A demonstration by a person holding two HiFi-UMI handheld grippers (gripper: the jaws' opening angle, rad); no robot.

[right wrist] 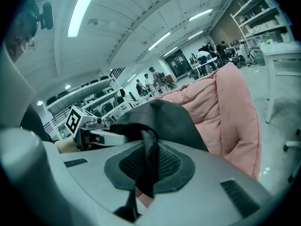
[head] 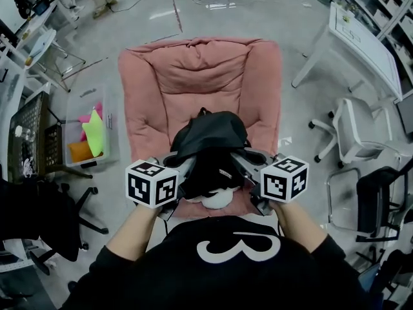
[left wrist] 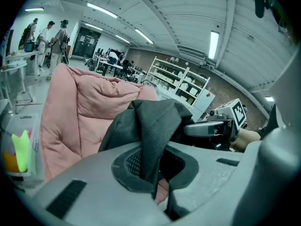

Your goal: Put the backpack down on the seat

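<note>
A black backpack (head: 210, 147) hangs between my two grippers over the front of a pink padded seat (head: 200, 76). My left gripper (head: 184, 173) is shut on the bag's dark fabric (left wrist: 155, 126) at its left side. My right gripper (head: 242, 170) is shut on a black strap (right wrist: 148, 159) at the bag's right side. The pink seat (left wrist: 84, 112) fills the background of the left gripper view, and the same pink seat (right wrist: 225, 107) rises behind the bag in the right gripper view. A white patch (head: 216, 199) shows under the bag's near edge.
A clear bin (head: 90, 131) with coloured items stands left of the seat. A black office chair (head: 45, 218) is at the near left; white chair (head: 358, 131) and dark chair (head: 381, 202) stand at the right. A white table (head: 361, 37) is at the far right.
</note>
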